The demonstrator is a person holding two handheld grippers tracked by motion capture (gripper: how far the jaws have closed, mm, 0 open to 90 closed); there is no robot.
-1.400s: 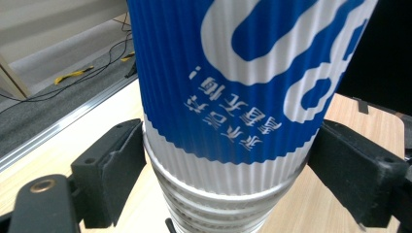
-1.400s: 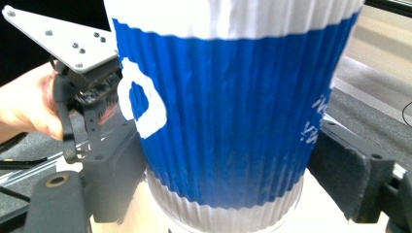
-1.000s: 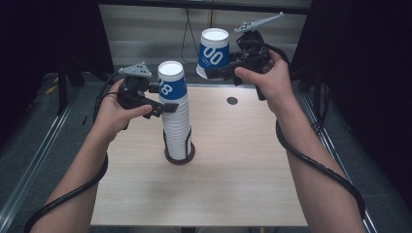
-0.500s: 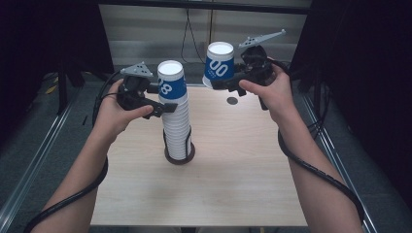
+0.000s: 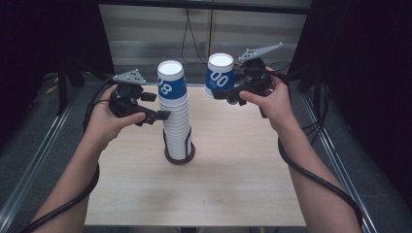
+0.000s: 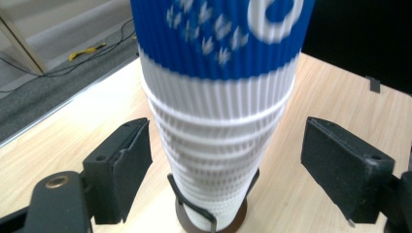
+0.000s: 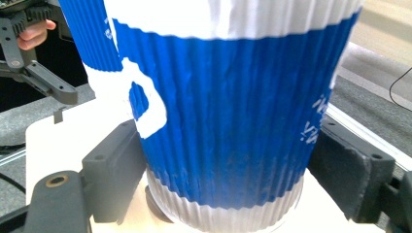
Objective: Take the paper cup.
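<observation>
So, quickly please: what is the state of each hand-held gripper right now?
Left hand-held gripper: open around the stack of cups, jaws just been closing, pads not touching.
Right hand-held gripper: shut on a blue-and-white cup.

Cup stack [image 5: 176, 116] stands in a ring holder [image 5: 180, 156] at table [image 5: 233, 194] centre; single cup [image 5: 219, 75] lies right of it, farther back.

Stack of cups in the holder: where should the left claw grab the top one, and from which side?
Grip the top cup on its ribbed blue band, just above the white rims nested below. Come in level from the table's left, where the left claw already straddles the stack. The cup stands upright and tapers downward, so opposed pads seat squarely, probably.
</observation>
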